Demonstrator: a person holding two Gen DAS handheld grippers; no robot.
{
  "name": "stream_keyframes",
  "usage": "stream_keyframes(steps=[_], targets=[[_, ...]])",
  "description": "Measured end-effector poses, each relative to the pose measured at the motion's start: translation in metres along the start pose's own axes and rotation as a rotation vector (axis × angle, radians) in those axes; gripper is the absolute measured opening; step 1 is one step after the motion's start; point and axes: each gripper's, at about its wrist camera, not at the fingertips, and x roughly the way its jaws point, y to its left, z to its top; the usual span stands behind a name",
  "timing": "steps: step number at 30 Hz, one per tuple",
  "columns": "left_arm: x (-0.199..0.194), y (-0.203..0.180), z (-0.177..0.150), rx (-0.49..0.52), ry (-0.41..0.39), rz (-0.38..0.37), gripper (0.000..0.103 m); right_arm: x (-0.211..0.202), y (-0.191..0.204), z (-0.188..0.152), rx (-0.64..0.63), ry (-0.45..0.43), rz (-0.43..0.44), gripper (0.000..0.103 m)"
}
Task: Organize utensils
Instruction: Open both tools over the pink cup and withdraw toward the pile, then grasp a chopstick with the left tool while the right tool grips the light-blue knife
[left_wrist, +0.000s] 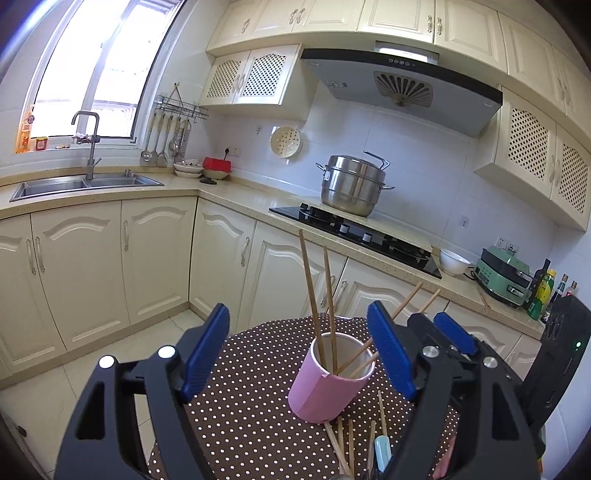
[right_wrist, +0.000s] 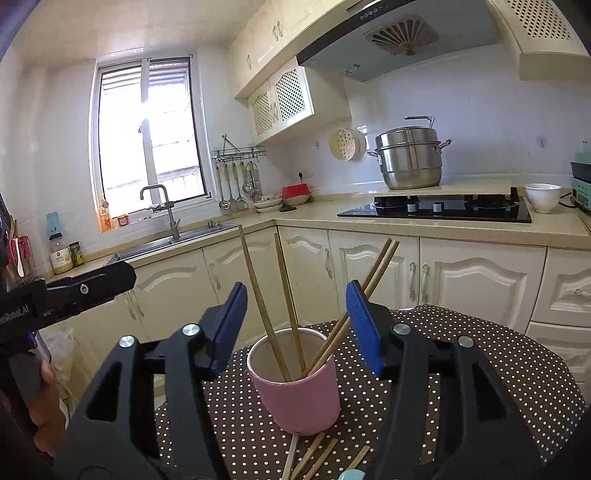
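Observation:
A pink cup (left_wrist: 325, 391) (right_wrist: 299, 402) stands on a round table with a brown polka-dot cloth (left_wrist: 251, 406) (right_wrist: 480, 332). Several wooden chopsticks (left_wrist: 312, 291) (right_wrist: 258, 291) lean inside it. More loose chopsticks (left_wrist: 343, 443) (right_wrist: 314, 454) and a light blue utensil handle (left_wrist: 382, 452) lie on the cloth in front of the cup. My left gripper (left_wrist: 299, 354) is open just short of the cup, holding nothing. My right gripper (right_wrist: 297, 328) is open too, its fingers either side of the standing chopsticks without touching them.
Cream cabinets and a counter run behind the table. They carry a sink (left_wrist: 85, 184), a black hob (right_wrist: 436, 210) with a steel steamer pot (right_wrist: 410, 158), and a white bowl (right_wrist: 543, 195). A hand (right_wrist: 48, 406) shows at the left.

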Motion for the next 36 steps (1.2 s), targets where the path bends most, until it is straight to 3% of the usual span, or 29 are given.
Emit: stream_keyframes(steps=[8, 13, 21, 31, 36], targets=[[-0.013, -0.013, -0.01, 0.014, 0.027, -0.012, 0.076, -0.029, 0.0, 0.003, -0.012, 0.008, -0.007, 0.074], [-0.018, -0.02, -0.023, 0.027, 0.094, -0.032, 0.077, -0.051, -0.003, -0.004, -0.031, 0.028, -0.029, 0.076], [-0.003, -0.013, -0.057, -0.007, 0.355, -0.09, 0.077, -0.074, -0.02, -0.032, -0.02, 0.149, -0.081, 0.078], [0.028, -0.02, -0.131, -0.026, 0.655, -0.097, 0.077, -0.079, -0.039, -0.081, 0.041, 0.298, -0.096, 0.078], [0.039, -0.023, -0.154, -0.037, 0.717, -0.101, 0.077, -0.08, -0.045, -0.097, 0.063, 0.329, -0.098, 0.078]])
